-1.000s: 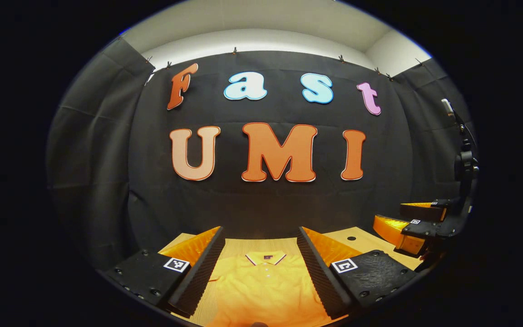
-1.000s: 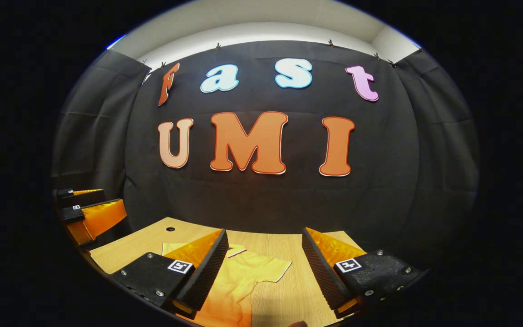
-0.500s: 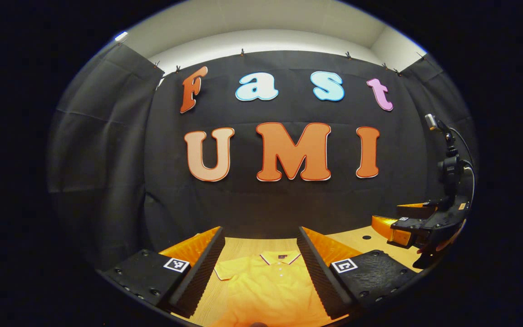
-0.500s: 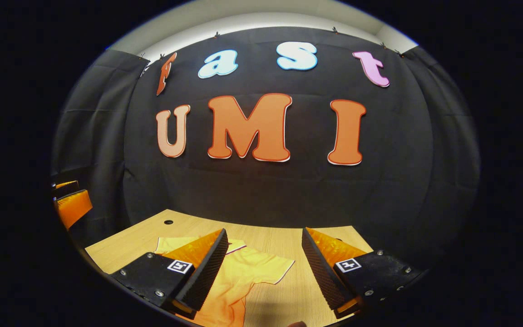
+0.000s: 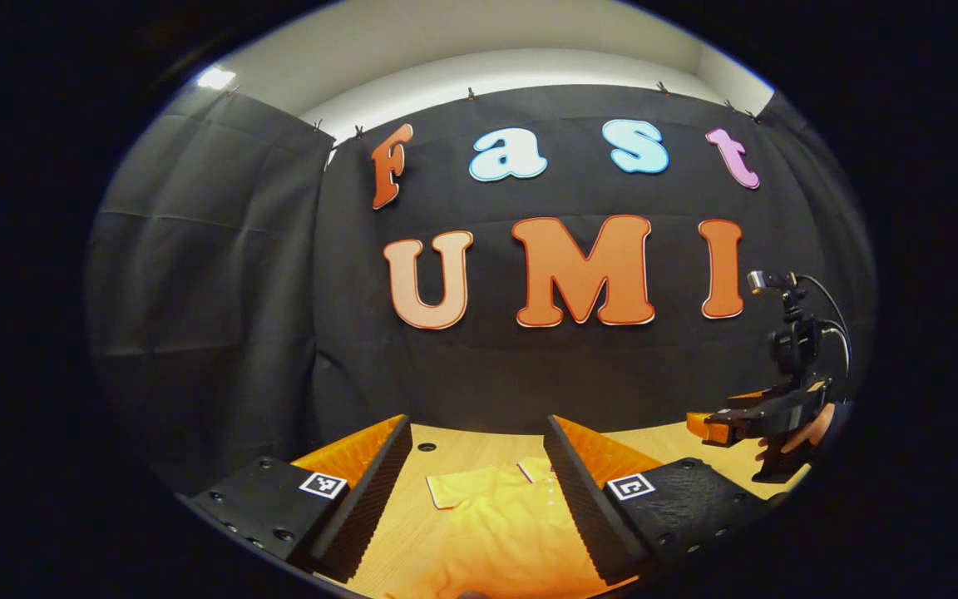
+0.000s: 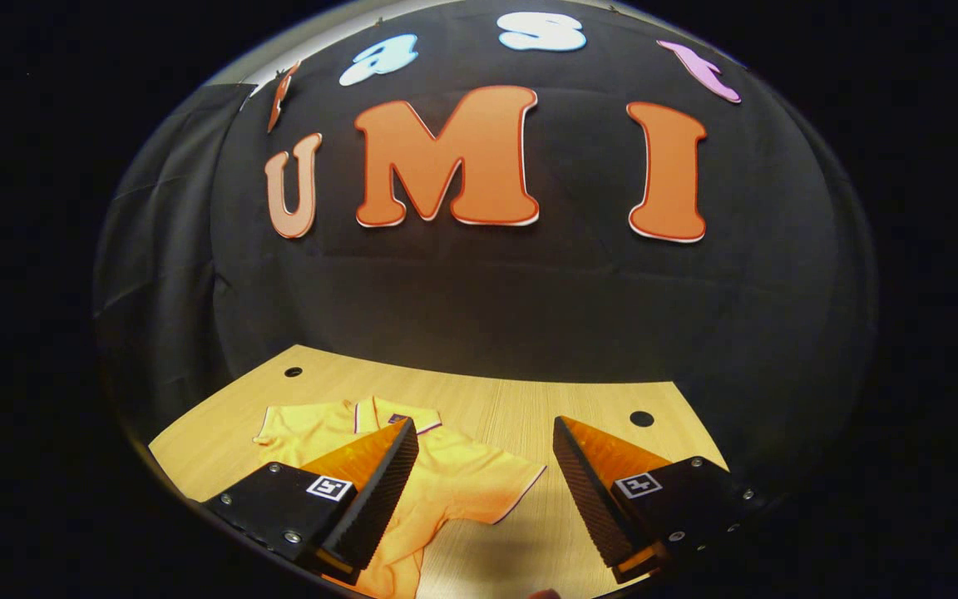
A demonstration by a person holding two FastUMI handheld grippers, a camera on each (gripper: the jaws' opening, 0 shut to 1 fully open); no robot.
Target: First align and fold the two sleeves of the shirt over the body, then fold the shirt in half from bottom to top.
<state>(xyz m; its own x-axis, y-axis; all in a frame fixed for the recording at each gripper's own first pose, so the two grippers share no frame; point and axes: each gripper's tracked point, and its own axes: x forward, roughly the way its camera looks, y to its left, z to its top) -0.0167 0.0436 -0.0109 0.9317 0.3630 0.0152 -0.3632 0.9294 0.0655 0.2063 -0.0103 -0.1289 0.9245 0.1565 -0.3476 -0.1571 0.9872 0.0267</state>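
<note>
The yellow shirt [image 6: 446, 482] lies flat on the wooden table [image 6: 579, 408], lower centre of the right gripper view, sleeves spread. The right gripper [image 6: 483, 478] hangs above it, fingers spread, grasping nothing. In the left gripper view, the left gripper [image 5: 475, 487], also released, frames the shirt [image 5: 496, 524] at bottom centre

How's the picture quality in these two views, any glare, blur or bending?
Left gripper view: bright ceiling light patch upper left, the shirt washed out and soft. Right gripper view: the table edge bows from the fisheye, the shirt collar stays fairly sharp; both darken toward the rim.
</note>
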